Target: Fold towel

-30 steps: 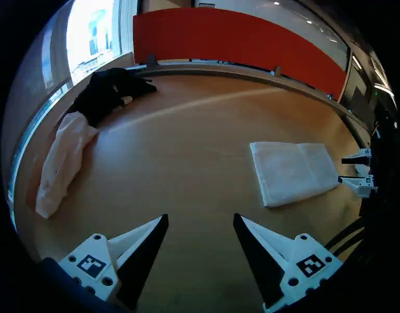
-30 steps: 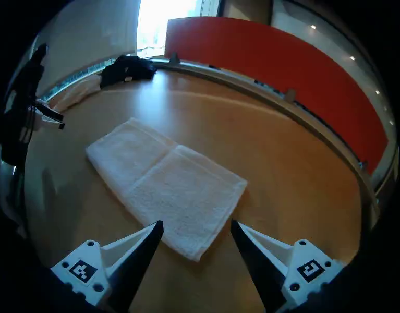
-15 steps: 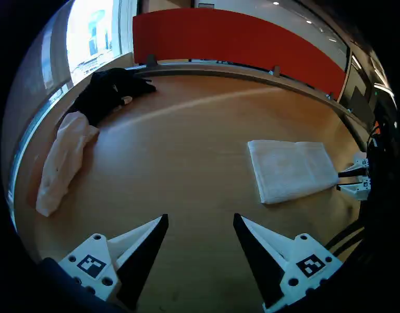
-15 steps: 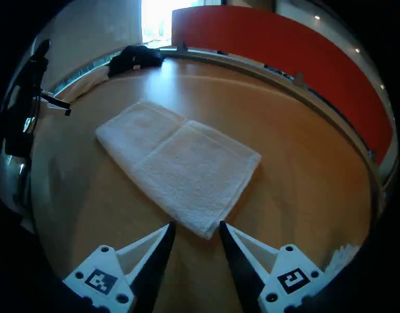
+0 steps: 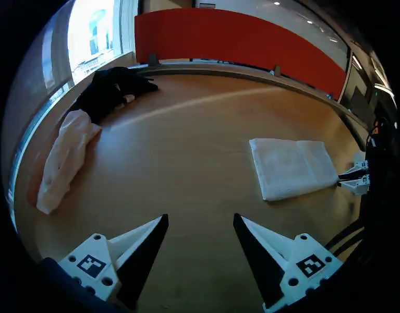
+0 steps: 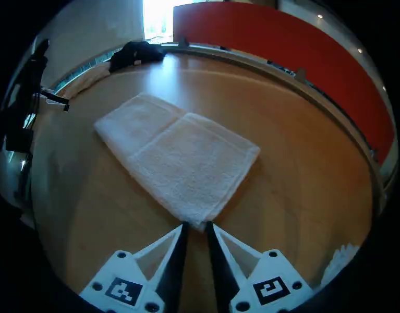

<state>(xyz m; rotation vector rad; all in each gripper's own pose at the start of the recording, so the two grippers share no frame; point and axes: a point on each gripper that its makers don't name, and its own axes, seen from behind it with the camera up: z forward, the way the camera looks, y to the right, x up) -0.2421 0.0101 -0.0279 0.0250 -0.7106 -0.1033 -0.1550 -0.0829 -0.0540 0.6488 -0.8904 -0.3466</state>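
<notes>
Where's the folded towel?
In the right gripper view, the towel lies flat on the table, its near corner at the tips of the right gripper.

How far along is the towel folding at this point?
Done: the white terry towel lies on the wooden table, already folded over, a layer edge crossing its middle. In hand: the right gripper stands almost shut around its near corner; a firm pinch isn't certain. The left gripper hangs open, apart. Left: likely another fold.
</notes>
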